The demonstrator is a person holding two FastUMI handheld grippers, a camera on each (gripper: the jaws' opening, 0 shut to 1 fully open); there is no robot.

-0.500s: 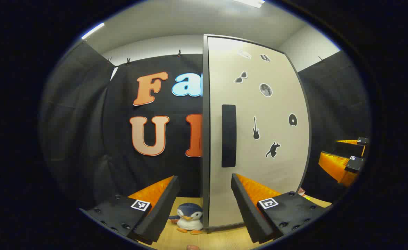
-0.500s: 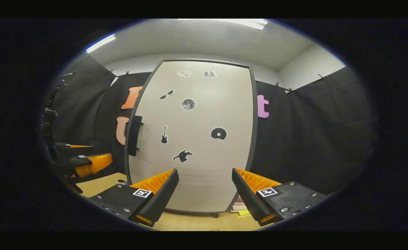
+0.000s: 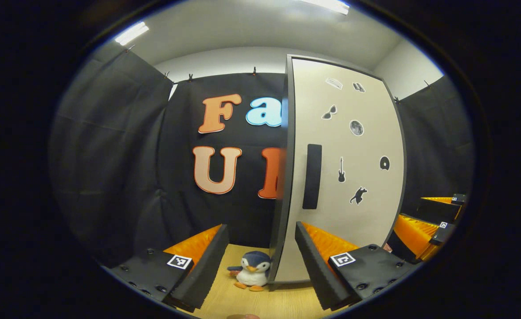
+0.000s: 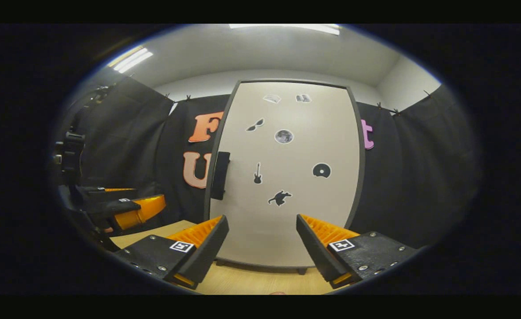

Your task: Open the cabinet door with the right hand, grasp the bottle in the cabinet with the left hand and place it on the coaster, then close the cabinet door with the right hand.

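Observation:
A tall cabinet stands on the wooden table, its beige door [image 4: 287, 186] shut and dotted with small black stickers. Its black vertical handle [image 4: 220, 176] sits at the door's left edge. The same door [image 3: 353, 212] and handle [image 3: 312, 176] appear right of centre in the left gripper view. My right gripper [image 4: 262, 248] is open, facing the door from a short way off, touching nothing. My left gripper [image 3: 260, 261] is open too, aimed at the cabinet's left edge. Whatever is inside the cabinet is hidden behind the door.
A small plush penguin [image 3: 253, 277] sits on the table by the cabinet's left foot. The other gripper [image 3: 433, 221] shows far right in the left gripper view, and the left one [image 4: 123, 210] far left in the right gripper view. Bare tabletop [image 4: 251, 281] lies before the cabinet.
In both views the cabinet has slid to the right and looks a little smaller. Both grippers stay open and hold nothing.

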